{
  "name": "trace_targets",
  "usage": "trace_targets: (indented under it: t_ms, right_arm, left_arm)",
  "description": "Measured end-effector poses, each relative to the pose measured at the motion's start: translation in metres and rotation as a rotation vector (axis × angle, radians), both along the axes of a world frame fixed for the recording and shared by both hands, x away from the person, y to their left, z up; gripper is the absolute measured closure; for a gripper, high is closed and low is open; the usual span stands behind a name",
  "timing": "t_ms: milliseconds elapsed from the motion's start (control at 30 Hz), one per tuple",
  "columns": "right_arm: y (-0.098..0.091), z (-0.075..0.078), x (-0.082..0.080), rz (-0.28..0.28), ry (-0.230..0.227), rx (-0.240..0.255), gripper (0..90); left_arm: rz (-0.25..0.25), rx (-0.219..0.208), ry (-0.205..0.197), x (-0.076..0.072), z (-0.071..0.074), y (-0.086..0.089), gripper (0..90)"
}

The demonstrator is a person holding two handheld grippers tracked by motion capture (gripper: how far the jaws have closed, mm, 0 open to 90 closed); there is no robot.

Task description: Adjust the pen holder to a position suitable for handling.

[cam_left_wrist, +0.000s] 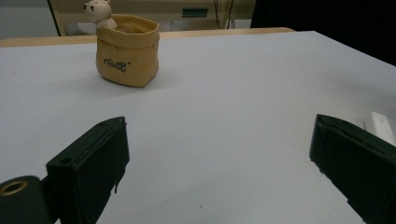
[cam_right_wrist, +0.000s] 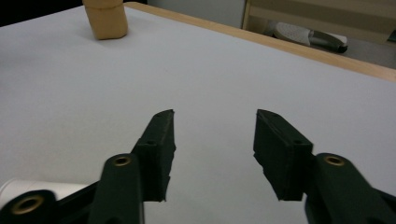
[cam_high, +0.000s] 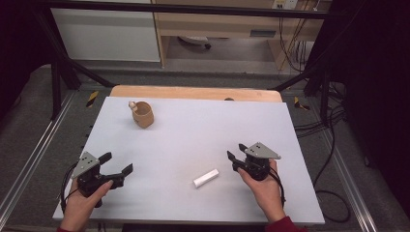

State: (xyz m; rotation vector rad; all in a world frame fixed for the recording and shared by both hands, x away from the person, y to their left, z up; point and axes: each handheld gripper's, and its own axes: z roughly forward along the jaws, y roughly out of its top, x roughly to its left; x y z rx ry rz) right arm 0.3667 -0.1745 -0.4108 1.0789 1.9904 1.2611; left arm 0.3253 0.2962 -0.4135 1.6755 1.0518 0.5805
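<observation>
A tan, sack-shaped pot with a small white bear figure at its rim stands at the far left of the white tabletop. A short white cylinder lies near the front, just left of my right gripper. That gripper is open, with nothing between its jaws. In the right gripper view the cylinder lies behind the left jaw. My left gripper rests open at the front left. In the left gripper view it faces the pot.
A wooden strip borders the far edge of the tabletop. Black frame bars stand at both far corners, with cables on the floor at the right. A shelf unit stands behind the table.
</observation>
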Motion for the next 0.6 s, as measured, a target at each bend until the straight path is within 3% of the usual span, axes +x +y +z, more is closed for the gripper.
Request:
trace_targets:
  t_ms: [100, 133, 167, 233, 333, 600]
  right_arm:
    - [0.000, -0.003, 0.000, 0.000, 0.009, 0.001, 55.3]
    - [0.000, -0.005, 0.000, 0.004, 0.017, 0.004, 62.2]
    - [0.000, -0.005, 0.000, 0.004, 0.017, 0.004, 62.2]
    - [0.000, -0.008, 0.000, 0.009, 0.033, 0.001, 72.9]
    - [0.002, -0.013, 0.000, 0.023, 0.061, -0.002, 80.8]
    - [0.008, -0.025, 0.001, 0.042, 0.141, -0.034, 89.8]
  left_arm:
    - [-0.001, 0.000, 0.000, 0.000, 0.000, 0.000, 4.9]
    - [-0.001, 0.001, 0.000, 0.000, 0.000, 0.000, 4.9]
    - [-0.001, 0.000, 0.001, 0.000, 0.000, 0.000, 4.9]
    - [-0.001, 0.001, 0.002, 0.000, 0.000, -0.001, 4.9]
    - [0.004, 0.006, -0.001, 0.001, 0.000, -0.001, 5.0]
    - [0.007, 0.010, -0.001, 0.001, -0.001, -0.001, 5.0]
